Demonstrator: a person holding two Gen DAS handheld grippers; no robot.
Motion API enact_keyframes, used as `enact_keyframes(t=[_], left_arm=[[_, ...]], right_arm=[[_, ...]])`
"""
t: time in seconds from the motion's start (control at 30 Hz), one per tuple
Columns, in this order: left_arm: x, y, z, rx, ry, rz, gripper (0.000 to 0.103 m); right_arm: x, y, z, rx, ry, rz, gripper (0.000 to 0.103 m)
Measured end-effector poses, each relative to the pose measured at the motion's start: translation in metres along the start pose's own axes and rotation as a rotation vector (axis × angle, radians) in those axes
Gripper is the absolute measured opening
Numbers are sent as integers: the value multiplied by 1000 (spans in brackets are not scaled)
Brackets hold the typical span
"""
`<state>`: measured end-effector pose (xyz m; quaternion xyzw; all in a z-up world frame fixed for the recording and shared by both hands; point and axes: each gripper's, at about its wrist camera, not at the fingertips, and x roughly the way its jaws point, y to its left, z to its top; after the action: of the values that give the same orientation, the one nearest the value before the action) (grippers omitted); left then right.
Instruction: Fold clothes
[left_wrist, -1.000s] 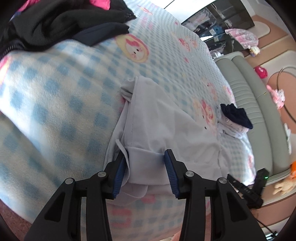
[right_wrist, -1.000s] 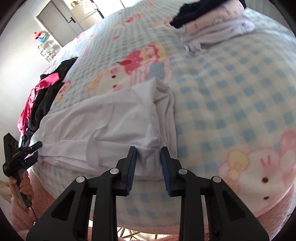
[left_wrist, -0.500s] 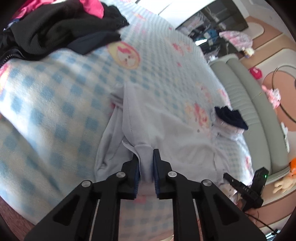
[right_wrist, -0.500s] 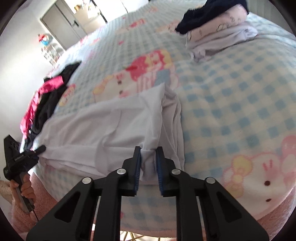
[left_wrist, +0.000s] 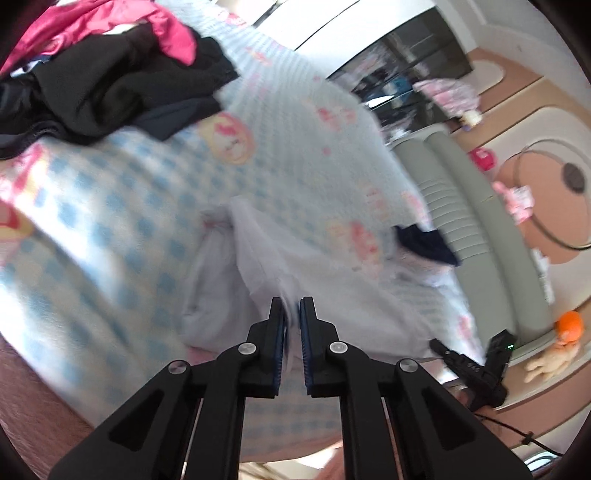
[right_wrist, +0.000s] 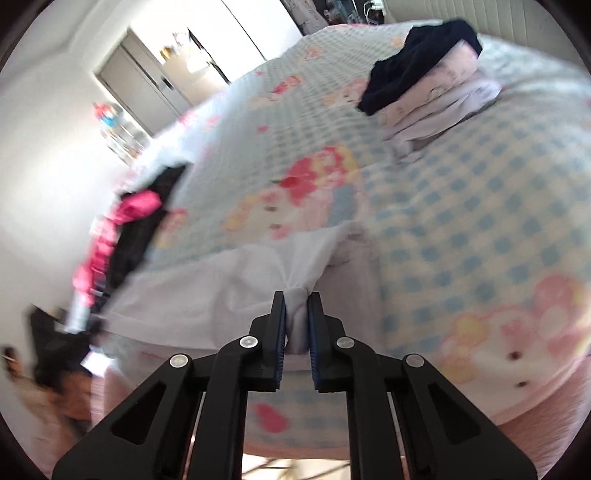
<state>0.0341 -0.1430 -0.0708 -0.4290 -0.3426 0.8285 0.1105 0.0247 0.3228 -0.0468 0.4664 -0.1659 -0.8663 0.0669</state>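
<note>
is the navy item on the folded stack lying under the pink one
No, in the right wrist view the navy garment lies on top of the pink folded piece.

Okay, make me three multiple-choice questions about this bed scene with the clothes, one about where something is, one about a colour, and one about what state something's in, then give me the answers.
1. Where does the folded stack topped by a navy garment lie?
A. On the checked blanket, beyond the white garment
B. On the floor
C. On the dark clothes pile

2. What colour is the bright garment in the unfolded pile?
A. Yellow
B. Pink
C. Green

3. What are the right tongs doing?
A. Hanging empty above the bed
B. Pinching a bunch of white cloth
C. Holding the navy garment

Answers:
1 A: the folded stack rests on the checked blanket, farther off than the white garment.
2 B: a pink garment lies among black clothes.
3 B: the right tongs are closing, with white fabric bunched between the pads.
</note>
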Motion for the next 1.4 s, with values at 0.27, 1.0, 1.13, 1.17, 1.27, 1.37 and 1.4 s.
enact_keyframes(t=[0.27, 1.0, 1.13, 1.17, 1.27, 1.37, 1.4], left_arm=[[18, 30, 0, -113, 56, -30, 14], [64, -7, -9, 234, 189, 315, 9], [58, -10, -5, 229, 193, 299, 9], [54, -18, -4, 252, 180, 317, 9], [42, -43, 5, 335, 123, 332, 10], [44, -63, 30, 367, 43, 270, 39], [50, -66, 36, 363, 26, 262, 46]], right_arm=[[49, -15, -9, 35, 155, -77, 16], [62, 33, -16, -124, 153, -151, 40], [64, 24, -20, -84, 173, -129, 40], [60, 26, -19, -101, 173, -130, 40], [40, 34, -12, -168, 137, -104, 40], [21, 31, 7, -188, 68, -100, 40], [21, 28, 16, -186, 52, -125, 40]])
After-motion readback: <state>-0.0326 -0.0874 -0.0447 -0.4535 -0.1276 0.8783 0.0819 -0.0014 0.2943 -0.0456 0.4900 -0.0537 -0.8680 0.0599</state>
